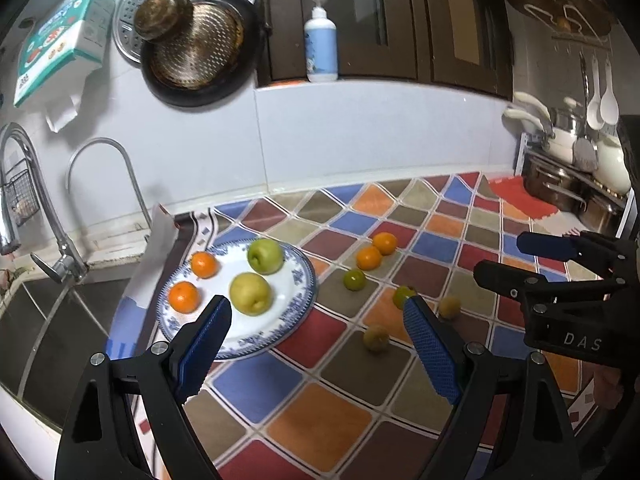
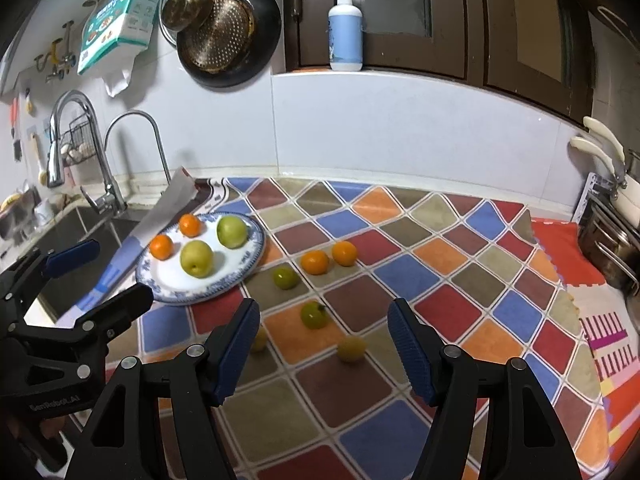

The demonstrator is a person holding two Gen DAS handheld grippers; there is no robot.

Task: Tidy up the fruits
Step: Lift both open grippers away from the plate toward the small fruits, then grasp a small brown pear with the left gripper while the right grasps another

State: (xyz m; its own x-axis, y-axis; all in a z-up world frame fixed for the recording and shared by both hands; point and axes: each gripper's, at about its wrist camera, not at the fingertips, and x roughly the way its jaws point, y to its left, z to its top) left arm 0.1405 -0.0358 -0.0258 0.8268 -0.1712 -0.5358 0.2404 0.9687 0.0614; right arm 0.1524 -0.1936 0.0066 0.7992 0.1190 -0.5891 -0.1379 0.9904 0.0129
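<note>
A white and blue plate (image 1: 298,280) (image 2: 248,258) on the patterned mat holds two oranges (image 1: 184,297) (image 2: 162,247) and two large green fruits (image 1: 251,293) (image 2: 196,258). Loose on the mat lie two oranges (image 1: 369,258) (image 2: 315,262) and several small green and yellow fruits (image 1: 355,279) (image 2: 314,315). My left gripper (image 1: 316,316) is open and empty above the mat, just right of the plate. My right gripper (image 2: 324,320) is open and empty, hovering over the small fruits. Each gripper shows at the edge of the other's view.
A steel sink (image 1: 48,320) with two taps (image 1: 36,200) lies left of the plate. Pans (image 1: 200,44) and a tissue pack (image 1: 60,44) hang on the wall. A pump bottle (image 2: 346,32) stands on the ledge. Pots and utensils (image 1: 576,168) stand at the right.
</note>
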